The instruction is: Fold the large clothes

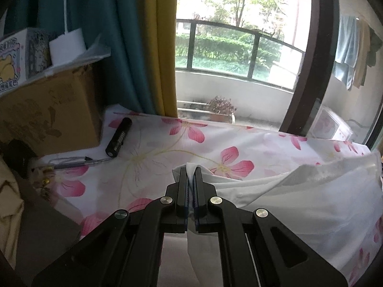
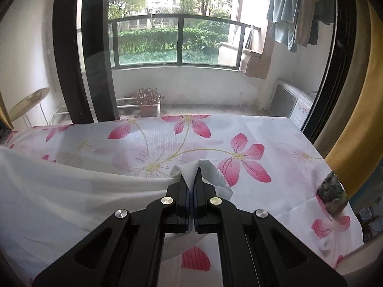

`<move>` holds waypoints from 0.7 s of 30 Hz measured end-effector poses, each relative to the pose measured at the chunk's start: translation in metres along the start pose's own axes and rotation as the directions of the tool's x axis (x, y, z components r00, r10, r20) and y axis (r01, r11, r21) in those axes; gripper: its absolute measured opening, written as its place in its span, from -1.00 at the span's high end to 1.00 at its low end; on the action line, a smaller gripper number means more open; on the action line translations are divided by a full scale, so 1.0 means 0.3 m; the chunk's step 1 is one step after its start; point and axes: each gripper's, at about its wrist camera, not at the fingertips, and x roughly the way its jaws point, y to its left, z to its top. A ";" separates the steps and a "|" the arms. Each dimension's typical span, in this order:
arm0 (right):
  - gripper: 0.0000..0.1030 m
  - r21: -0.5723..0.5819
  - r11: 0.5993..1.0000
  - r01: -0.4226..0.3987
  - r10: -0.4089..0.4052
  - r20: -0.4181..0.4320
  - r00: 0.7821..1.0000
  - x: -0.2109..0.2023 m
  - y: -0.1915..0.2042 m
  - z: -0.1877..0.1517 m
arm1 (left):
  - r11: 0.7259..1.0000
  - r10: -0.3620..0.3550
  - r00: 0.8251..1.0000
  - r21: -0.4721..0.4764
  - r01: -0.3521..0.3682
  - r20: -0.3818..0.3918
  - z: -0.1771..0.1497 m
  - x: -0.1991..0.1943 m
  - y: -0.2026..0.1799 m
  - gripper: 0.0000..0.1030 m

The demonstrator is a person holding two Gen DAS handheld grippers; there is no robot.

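A large white garment (image 1: 311,198) lies across a table covered with a pink-flowered cloth (image 1: 153,153). In the left wrist view my left gripper (image 1: 191,170) is shut on one corner of the garment, and the fabric trails off to the right. The right wrist view shows the same white garment (image 2: 59,191) spreading to the left, with my right gripper (image 2: 191,171) shut on another corner, a small tuft poking out past the fingertips. Both grippers hover low over the flowered cloth (image 2: 263,134), and the fabric between them sags in soft folds.
A black flashlight (image 1: 119,137) and a pen (image 1: 71,163) lie at the table's left, beside a cardboard box (image 1: 50,112) with a paper roll (image 1: 67,46). A small grey-green figure (image 2: 332,195) sits near the right edge. Window glass and curtains (image 1: 153,45) stand behind the table.
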 end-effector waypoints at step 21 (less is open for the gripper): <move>-0.04 -0.075 0.990 0.122 -0.115 0.093 0.989 -0.175 0.035 0.028 | 0.996 -0.076 0.996 0.045 0.075 0.037 0.013 -0.113 -0.085 -0.05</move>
